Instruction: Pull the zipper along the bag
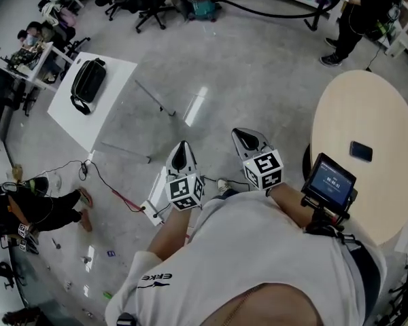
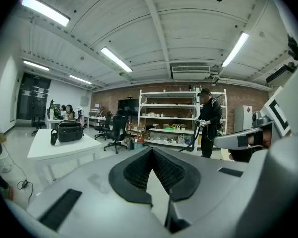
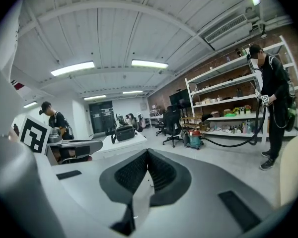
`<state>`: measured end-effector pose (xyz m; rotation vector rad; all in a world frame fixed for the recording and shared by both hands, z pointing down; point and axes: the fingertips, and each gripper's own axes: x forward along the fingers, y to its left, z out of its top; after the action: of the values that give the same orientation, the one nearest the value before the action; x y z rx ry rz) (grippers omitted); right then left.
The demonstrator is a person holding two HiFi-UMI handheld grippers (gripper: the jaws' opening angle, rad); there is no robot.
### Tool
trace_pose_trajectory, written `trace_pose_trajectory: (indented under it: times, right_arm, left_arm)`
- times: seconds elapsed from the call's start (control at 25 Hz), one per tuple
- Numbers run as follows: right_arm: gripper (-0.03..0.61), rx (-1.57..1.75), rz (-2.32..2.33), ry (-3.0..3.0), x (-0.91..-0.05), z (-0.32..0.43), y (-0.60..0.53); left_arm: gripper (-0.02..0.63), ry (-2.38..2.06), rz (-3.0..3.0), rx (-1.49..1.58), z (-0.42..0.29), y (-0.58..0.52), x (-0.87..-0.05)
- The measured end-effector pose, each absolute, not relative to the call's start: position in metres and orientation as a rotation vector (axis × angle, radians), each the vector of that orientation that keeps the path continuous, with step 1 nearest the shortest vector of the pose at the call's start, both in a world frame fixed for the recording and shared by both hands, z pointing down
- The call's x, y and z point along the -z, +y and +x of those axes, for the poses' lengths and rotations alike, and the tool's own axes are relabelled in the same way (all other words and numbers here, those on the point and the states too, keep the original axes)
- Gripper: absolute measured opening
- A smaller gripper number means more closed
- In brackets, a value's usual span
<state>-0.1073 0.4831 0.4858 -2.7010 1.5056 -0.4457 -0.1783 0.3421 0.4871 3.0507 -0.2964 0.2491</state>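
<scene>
While the left hand-held gripper (image 1: 182, 147) sits clenched — empty — the right hand-held gripper (image 1: 245, 138) is clenched likewise.

The pale grey shell of your left gripper (image 2: 151, 148) looks like smooth, matt plastic, and its black pads (image 2: 138, 171) carry a fine ribbed, rubbery texture. Your right gripper (image 3: 147, 150) has the same finish. The small black bag (image 1: 88, 80) has a slight leathery sheen, while the white rectangular table (image 1: 71, 117) under it is smooth and matt. The grey concrete floor (image 1: 258, 66) is polished and mirrors the lamps. The round beige table (image 1: 367, 107) looks like matt laminate, and your white shirt (image 1: 258, 250) is soft cloth.
</scene>
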Motion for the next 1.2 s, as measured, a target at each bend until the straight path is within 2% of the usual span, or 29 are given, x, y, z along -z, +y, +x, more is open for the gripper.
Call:
trace_pose_trajectory:
  times: [0.16, 0.6, 1.2]
  right_arm:
    - [0.005, 0.415, -2.730, 1.412, -0.495, -0.068, 0.441]
    - [0.005, 0.471, -2.777, 1.283, -0.510, -0.040, 0.410]
    - [0.005, 0.495, -2.740, 1.480, -0.500, 0.051, 0.349]
  left_arm:
    - [0.005, -0.193, 3.079, -0.241, -0.129, 0.299, -0.495]
    - [0.005, -0.059, 3.073, -0.277, -0.088, 0.262, -0.507]
    - [0.005, -0.229, 3.005, -0.282, -0.012, 0.214, -0.509]
